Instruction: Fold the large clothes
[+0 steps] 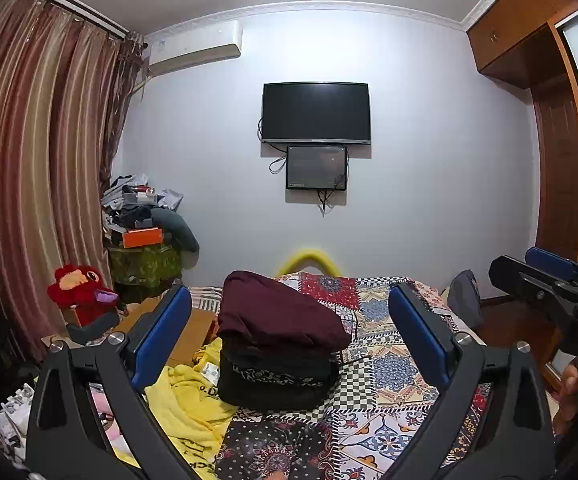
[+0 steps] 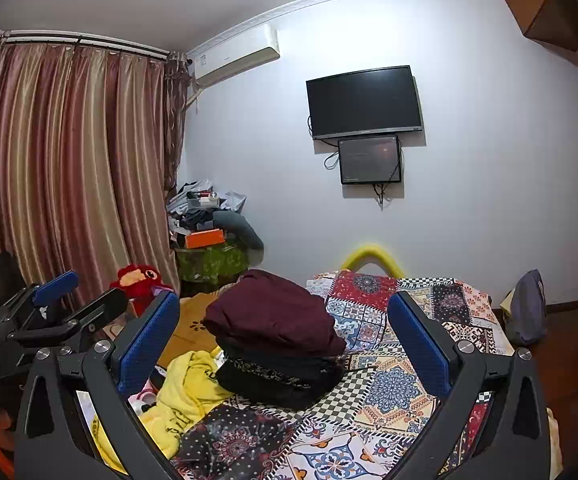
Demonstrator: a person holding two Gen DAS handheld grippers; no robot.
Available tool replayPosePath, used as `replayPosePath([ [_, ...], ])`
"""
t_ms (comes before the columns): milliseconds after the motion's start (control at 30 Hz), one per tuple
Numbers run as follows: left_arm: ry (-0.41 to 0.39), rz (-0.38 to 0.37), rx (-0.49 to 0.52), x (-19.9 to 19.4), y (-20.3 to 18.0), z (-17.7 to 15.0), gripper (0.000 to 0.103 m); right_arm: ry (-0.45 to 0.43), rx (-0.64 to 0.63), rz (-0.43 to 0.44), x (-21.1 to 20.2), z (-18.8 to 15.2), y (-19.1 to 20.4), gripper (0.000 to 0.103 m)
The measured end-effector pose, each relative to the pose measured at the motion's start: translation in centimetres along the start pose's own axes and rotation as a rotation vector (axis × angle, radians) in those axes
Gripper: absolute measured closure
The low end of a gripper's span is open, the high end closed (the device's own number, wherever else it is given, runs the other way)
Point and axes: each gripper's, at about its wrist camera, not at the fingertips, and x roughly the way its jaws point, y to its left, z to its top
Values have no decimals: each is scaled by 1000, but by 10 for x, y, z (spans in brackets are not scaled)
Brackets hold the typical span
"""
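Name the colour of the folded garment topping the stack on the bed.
Dark maroon garment, clearest in the left wrist view.

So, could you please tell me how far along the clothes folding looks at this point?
Done: a stack of folded clothes sits on the patchwork bedspread, maroon piece on top. In hand: nothing; the left gripper and right gripper are both open and empty. Left: the yellow garment lies crumpled beside the stack, unfolded.

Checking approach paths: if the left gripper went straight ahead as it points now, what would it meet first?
Probably the stack of folded clothes, maroon piece on top, centred between the open left gripper fingers on the bed; depth unclear.
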Motion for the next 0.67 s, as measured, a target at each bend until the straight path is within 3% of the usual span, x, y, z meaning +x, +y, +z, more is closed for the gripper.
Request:
replayPosePath([
  [667, -1, -4, 4, -2, -3, 1, 3, 12, 10, -8, 5, -1, 2, 0],
])
